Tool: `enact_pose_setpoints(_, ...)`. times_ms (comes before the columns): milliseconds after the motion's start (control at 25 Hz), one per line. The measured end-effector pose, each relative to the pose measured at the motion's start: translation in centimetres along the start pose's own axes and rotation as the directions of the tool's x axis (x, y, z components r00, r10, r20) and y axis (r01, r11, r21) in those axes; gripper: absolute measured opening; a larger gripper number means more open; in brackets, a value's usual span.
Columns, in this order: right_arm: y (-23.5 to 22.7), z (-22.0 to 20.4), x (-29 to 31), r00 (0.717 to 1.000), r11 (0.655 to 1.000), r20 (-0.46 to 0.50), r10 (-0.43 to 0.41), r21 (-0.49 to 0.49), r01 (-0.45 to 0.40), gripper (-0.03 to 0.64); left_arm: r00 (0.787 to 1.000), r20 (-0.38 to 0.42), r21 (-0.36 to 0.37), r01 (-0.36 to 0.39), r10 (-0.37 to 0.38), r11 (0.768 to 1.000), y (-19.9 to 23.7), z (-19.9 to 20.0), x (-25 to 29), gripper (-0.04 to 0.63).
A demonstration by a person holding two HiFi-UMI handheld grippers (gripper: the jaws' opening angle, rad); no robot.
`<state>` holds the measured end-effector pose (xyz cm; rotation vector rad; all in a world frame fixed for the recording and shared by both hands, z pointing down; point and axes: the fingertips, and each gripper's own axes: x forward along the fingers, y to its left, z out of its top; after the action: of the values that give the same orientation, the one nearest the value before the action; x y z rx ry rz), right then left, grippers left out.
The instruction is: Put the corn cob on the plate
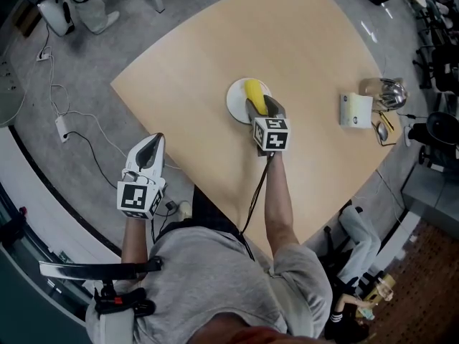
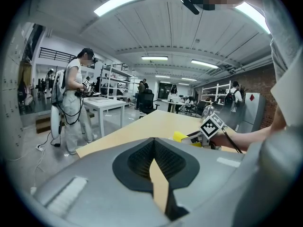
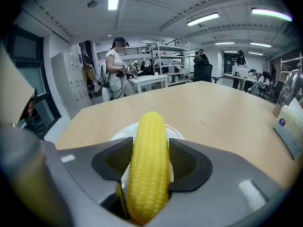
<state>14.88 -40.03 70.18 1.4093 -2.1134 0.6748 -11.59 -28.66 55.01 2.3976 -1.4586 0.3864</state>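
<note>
Jaws of the right gripper (image 3: 150,150) squeeze the corn cob (image 1: 252,90) from both sides. The yellow cob lies along the jaws and sticks out past their tips. It is right over the white plate (image 1: 234,101) - I cannot tell if it touches the plate. The plate sits near the middle of the desk (image 1: 287,41), well away from every edge.

The left gripper (image 2: 155,144) has its jaws closed together with nothing in them. It hangs off the desk, past the near left edge, above the grey floor (image 1: 79,70).

Near the right edge of the desk stands a small white box (image 1: 356,110), and a shiny metal thing (image 1: 391,93) stands just beside it - closer to the edge. A white cable (image 1: 54,84) lies on the floor on the left.
</note>
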Motion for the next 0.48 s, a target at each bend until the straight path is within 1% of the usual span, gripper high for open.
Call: enact_pose_setpoints(480, -0.01, 0.14, 0.12, 1.000, 1.000, 0.001, -0.005, 0.000, 0.005, 0.247, 1.000, 0.005, -0.003, 0.006, -0.006, 1.000, -0.08, -0.15, 0.08, 0.020)
